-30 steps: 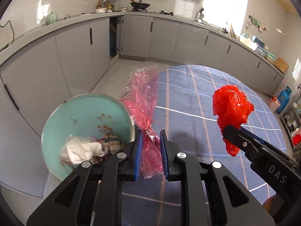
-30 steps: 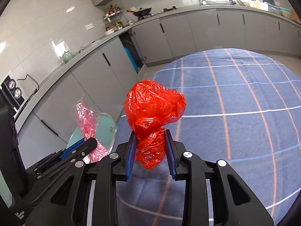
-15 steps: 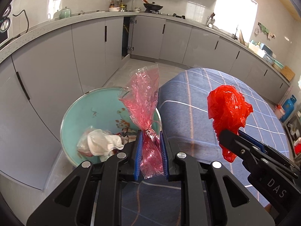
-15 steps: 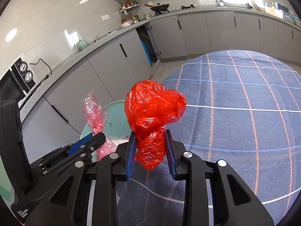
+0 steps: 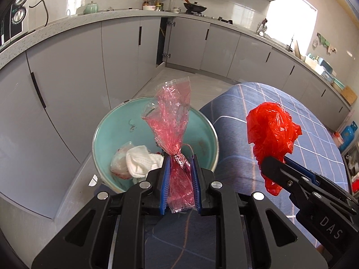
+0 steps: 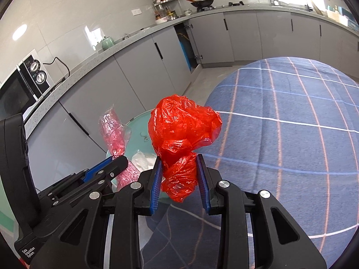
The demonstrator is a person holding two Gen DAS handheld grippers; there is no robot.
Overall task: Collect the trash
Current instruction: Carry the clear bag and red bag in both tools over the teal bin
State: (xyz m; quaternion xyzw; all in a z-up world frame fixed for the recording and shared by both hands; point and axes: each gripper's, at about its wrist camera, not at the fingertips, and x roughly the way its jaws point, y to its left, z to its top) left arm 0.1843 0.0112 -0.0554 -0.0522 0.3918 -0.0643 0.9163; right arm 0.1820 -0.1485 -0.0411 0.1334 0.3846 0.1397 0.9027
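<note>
My left gripper [image 5: 179,160] is shut on a clear pink plastic wrapper [image 5: 171,123] that stands up from the jaws, right over a teal trash bin [image 5: 116,125]. The bin holds white crumpled tissue [image 5: 141,161] and other scraps. My right gripper [image 6: 178,158] is shut on a crumpled red plastic bag [image 6: 182,127], held beside the bin over the edge of the blue checked tablecloth [image 6: 291,139]. The left wrist view shows the red bag [image 5: 272,130] and right gripper [image 5: 272,160] at the right. The right wrist view shows the pink wrapper [image 6: 113,132] and bin [image 6: 140,132] at the left.
Grey kitchen cabinets [image 5: 67,71] run behind the bin, one door ajar [image 5: 163,38]. The countertop carries a microwave [image 6: 24,83], a teal kettle [image 5: 90,7], spice jars and a wok [image 5: 194,5]. A blue gas bottle [image 5: 347,134] stands at the far right.
Both grippers have moved left toward the bin with their plastic still held. The bin now lies directly beyond the left jaws, and the table has slid to the right in both views.
</note>
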